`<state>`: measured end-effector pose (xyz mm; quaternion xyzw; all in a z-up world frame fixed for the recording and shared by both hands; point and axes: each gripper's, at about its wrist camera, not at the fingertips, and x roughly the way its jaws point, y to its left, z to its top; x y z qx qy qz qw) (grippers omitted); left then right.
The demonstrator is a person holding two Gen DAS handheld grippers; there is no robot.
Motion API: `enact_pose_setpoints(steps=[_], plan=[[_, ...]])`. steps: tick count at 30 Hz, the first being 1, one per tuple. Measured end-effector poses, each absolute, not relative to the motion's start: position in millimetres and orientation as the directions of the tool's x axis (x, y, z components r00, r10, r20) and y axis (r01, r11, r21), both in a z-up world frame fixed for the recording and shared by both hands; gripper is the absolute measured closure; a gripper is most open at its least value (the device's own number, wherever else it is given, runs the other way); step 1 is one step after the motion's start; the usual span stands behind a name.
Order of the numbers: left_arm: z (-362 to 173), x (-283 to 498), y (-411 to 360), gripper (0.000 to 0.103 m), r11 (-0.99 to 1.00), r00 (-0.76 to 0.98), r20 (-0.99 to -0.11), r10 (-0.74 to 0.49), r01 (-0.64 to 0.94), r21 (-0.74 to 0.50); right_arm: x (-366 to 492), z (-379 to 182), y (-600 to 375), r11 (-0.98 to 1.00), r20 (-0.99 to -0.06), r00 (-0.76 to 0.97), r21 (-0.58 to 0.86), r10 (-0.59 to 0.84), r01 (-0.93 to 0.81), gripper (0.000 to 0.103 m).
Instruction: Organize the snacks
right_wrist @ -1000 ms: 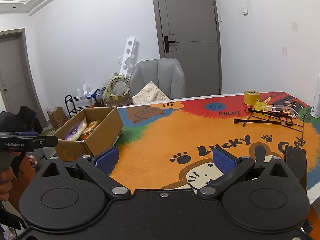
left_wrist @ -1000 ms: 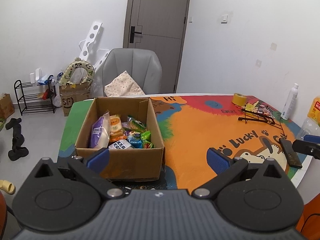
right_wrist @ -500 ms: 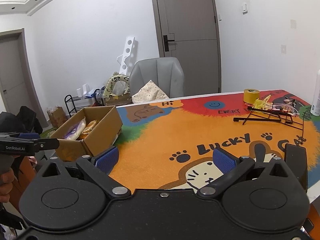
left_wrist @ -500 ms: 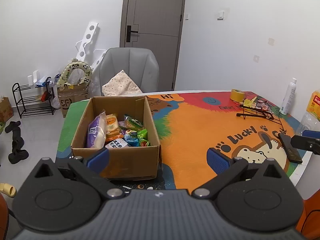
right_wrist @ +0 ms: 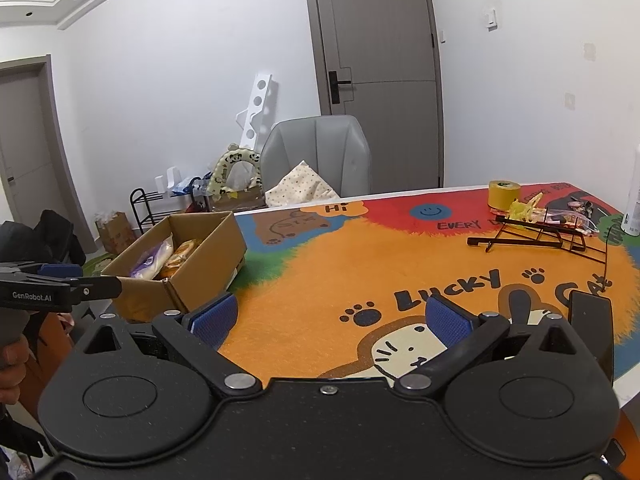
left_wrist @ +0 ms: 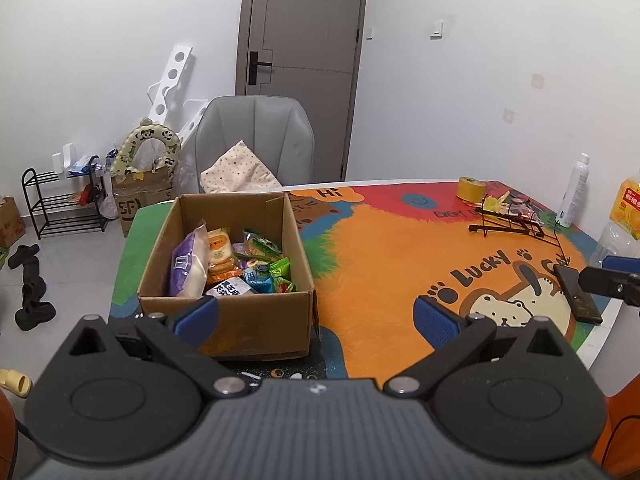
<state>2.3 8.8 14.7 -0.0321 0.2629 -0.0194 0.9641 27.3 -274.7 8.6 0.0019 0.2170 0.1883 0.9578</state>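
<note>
Since a second ago the left gripper point(left_wrist: 316, 314) has drawn back slightly, so the cardboard box point(left_wrist: 224, 264) sits a little farther off. The box, open-topped at the mat's left edge, holds the snacks point(left_wrist: 236, 264) upright and packed, a purple bag point(left_wrist: 186, 262) against its left wall. Right of the box, well apart, a wire rack point(right_wrist: 536, 236) carries a few small packets. Both grippers hover short of the box, jaws spread and empty, the right gripper point(right_wrist: 330, 318) over the mat point(right_wrist: 360, 264).
</note>
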Motion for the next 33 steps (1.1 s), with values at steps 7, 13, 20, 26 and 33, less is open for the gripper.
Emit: enact_pose_setpoints(steps=[7,13,20,26,33], plan=[[15.5,1.4,8.1,0.0,0.998,0.862,-0.505,-0.049,0.018,-0.067,27.9,7.4,-273.6,0.928,-0.418,0.832,0.087,0.364,-0.362,0.0],[15.0,1.7,6.7,0.0,0.998,0.861,-0.505,-0.051,0.022,-0.062,27.9,6.9,-273.4,0.928,-0.42,0.831,0.087,0.365,-0.363,0.0],[12.0,2.9,6.2,0.0,0.998,0.858,-0.511,-0.051,0.025,-0.057,29.4,6.4,-274.1,0.93,-0.422,0.832,0.09,0.36,-0.356,0.0],[10.5,2.2,8.7,0.0,0.998,0.857,-0.514,-0.043,0.016,-0.058,31.7,3.9,-273.0,0.929,-0.43,0.827,0.09,0.362,-0.359,0.0],[12.0,2.8,6.4,0.0,0.998,0.857,-0.513,-0.048,0.026,-0.051,30.7,3.4,-272.2,0.928,-0.428,0.828,0.088,0.363,-0.362,0.0]])
